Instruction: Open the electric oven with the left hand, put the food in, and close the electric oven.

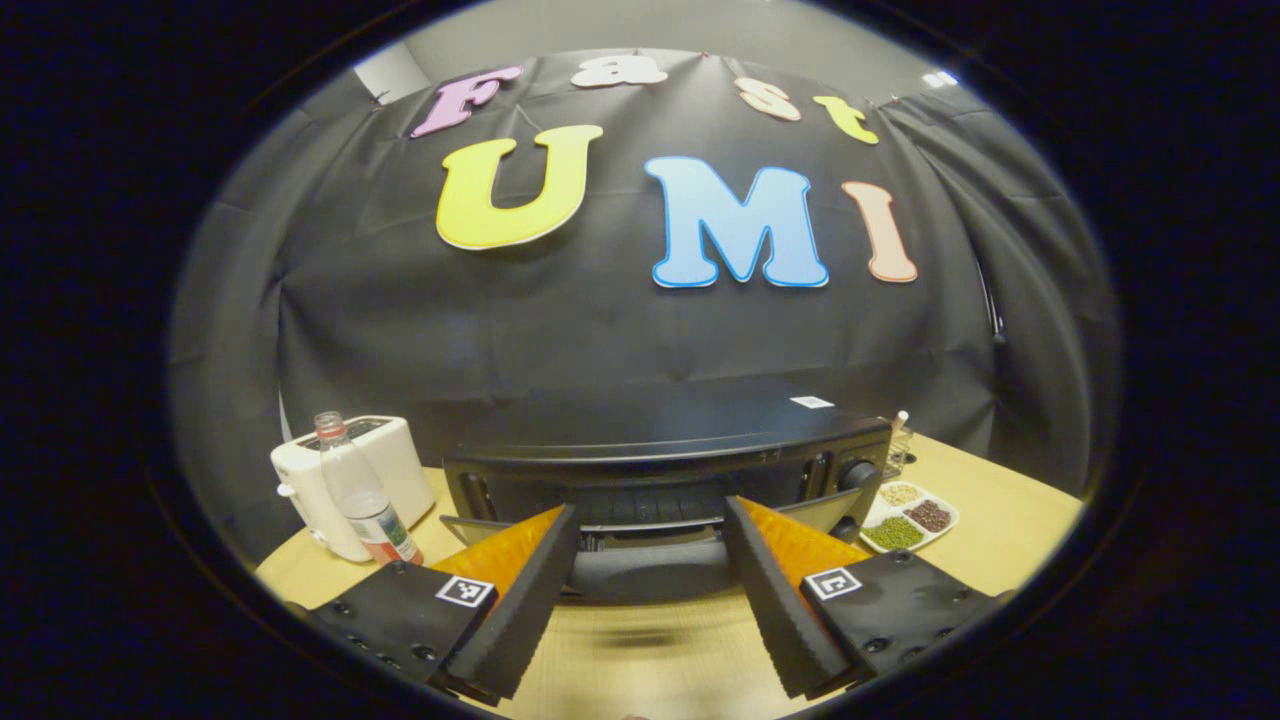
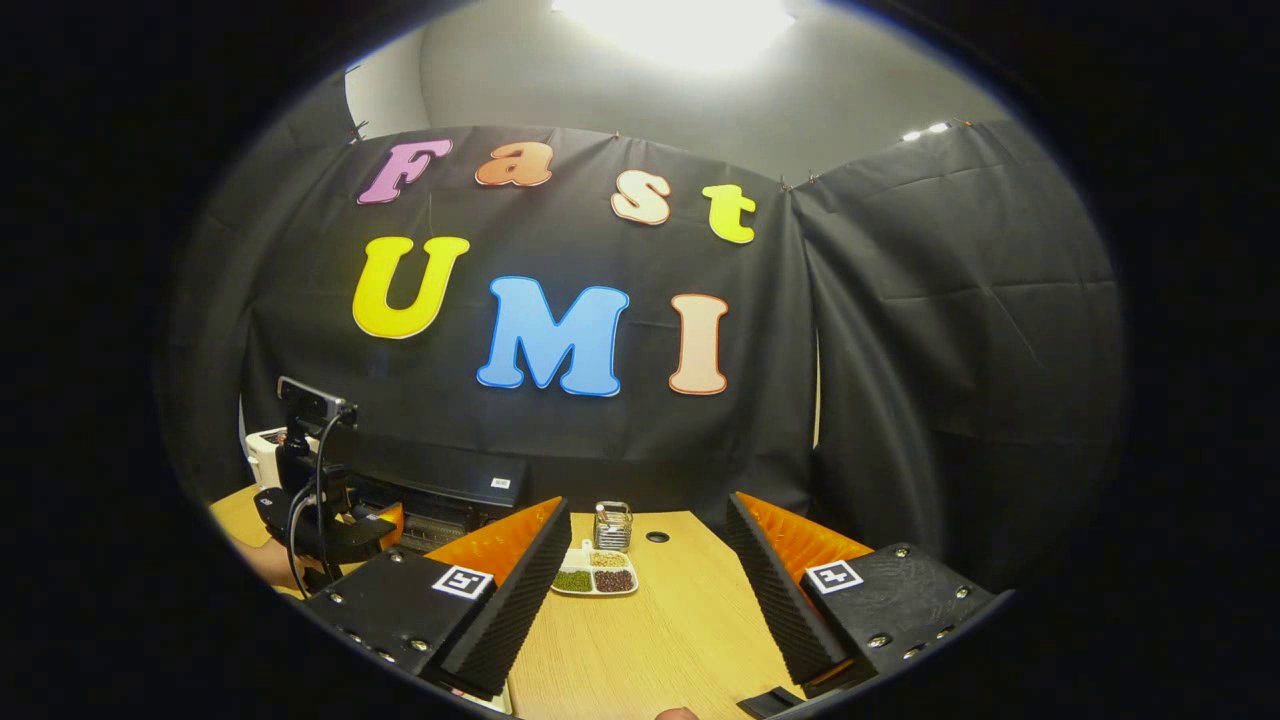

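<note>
2 tools are in play, and both stand wide open with nothing between their fingers. In the left gripper view the left tool (image 1: 650,580) faces the oven (image 1: 660,470) head on, close to it, its fingers spread to either side of the handle (image 1: 650,527) that runs along the top of the glass door; whether they touch the handle cannot be told. The door looks about shut. The oven sits toward the back edge of the surface (image 1: 640,660), with a bottle (image 1: 358,492) and a white toaster (image 1: 385,470) at its left and a divided dish of beans (image 1: 908,517) at its right.

In the right gripper view the right tool (image 2: 645,590) hovers over the bare wood, aimed at that dish (image 2: 595,578), well apart from it.

Judging by this, opening is the step in hand. Next the left tool needs to close on the handle and swing the door down.
</note>
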Tool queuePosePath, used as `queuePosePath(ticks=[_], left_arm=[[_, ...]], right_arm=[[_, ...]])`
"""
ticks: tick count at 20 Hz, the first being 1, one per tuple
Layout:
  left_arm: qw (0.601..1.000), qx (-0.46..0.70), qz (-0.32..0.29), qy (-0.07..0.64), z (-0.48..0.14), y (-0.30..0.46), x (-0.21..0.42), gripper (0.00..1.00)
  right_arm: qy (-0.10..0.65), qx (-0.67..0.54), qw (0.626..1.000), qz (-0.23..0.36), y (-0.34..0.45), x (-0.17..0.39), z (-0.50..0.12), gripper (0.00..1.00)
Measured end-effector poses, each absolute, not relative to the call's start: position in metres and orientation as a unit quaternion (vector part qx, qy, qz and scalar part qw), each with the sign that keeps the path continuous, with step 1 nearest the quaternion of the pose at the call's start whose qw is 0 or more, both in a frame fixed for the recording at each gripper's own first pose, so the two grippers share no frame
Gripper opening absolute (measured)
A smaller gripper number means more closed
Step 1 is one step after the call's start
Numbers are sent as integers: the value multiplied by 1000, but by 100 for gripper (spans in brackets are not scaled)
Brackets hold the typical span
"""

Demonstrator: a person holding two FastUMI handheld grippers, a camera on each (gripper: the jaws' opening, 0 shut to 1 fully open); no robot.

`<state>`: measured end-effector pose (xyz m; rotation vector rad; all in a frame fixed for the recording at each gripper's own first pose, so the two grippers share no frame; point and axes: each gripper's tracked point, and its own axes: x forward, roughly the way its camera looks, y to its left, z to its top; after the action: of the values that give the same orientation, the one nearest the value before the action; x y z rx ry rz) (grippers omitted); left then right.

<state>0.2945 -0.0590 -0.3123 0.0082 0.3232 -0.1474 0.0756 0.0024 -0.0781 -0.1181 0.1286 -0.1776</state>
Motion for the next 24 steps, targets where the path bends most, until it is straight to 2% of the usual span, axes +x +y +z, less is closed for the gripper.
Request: queuePosePath(ticks=[2,12,13,15,16,18,21,23,24], left_arm=[[983,4,-73,170,-320,-59,282,91],[973,2,-58,225,-363,-58,227,100],[971,3,-57,234,-371,-58,221,91],[965,8,-58,256,-386,-59,210,92],[963,8,-58,264,-392,-59,204,100],[958,5,-53,281,-402,-56,190,100],[960,-10,-35,276,-390,-44,174,97],[966,-7,-28,256,-366,-36,171,100],[970,-3,-26,242,-349,-32,169,97]], right_arm=[[63,-59,993,-82,2,73,-77,98],[73,-57,994,-63,-21,45,-77,98],[78,-56,994,-60,-22,42,-78,98],[85,-55,993,-54,-25,38,-83,98],[89,-55,993,-50,-25,37,-85,98],[97,-52,993,-36,-21,36,-89,98],[100,-47,994,-9,-11,38,-90,98],[104,-40,994,11,-2,42,-94,98],[109,-34,993,20,2,44,-98,98]])
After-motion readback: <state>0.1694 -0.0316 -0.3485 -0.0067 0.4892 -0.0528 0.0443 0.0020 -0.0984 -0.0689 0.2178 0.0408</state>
